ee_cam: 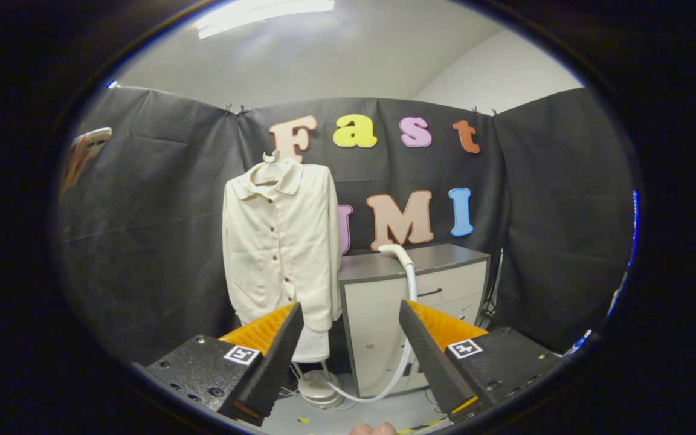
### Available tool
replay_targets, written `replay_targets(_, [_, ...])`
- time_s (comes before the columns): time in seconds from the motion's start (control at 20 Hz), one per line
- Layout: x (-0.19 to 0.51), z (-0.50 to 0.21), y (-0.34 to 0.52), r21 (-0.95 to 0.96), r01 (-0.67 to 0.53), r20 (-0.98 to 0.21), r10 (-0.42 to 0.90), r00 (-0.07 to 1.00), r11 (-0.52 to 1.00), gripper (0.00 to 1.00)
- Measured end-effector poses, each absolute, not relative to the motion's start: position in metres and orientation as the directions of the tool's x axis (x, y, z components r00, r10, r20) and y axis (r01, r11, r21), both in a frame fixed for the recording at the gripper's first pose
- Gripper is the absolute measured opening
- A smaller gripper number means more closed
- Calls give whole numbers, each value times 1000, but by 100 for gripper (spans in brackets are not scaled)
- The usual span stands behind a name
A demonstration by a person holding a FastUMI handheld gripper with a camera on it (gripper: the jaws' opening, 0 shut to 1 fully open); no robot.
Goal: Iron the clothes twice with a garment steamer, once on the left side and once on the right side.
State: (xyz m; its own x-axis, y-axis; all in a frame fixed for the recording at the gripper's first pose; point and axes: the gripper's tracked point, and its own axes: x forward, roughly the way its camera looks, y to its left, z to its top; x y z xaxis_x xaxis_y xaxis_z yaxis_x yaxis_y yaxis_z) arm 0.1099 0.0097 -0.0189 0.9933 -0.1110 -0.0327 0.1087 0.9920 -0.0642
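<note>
A cream button-up jacket [280, 241] hangs on a hanger from a stand, beyond my left finger. The white steamer head [395, 252] lies on top of a grey cabinet [384, 272] to the jacket's right. Its white hose [405, 314] drops down the cabinet front and curves along the floor to the steamer's round base [316, 386] under the jacket. My gripper [351, 314] is open, well short of the cabinet, with nothing between its fingers. The hose passes just behind my right finger [429, 356].
The cabinet has pale drawers [444, 290] with dark handles. Black cloth walls close the booth behind and on both sides. Cables hang in the gap right of the cabinet [490, 308]. A bit of a hand [372, 429] shows below the fingers.
</note>
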Motion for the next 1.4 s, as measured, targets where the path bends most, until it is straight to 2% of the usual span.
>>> replay_targets(0.35, [176,-22,-28,-132,130,-42,-137,990,983,99])
replay_targets(1.4, [440,-54,-196,-129,93,-144,-112,983,987,100])
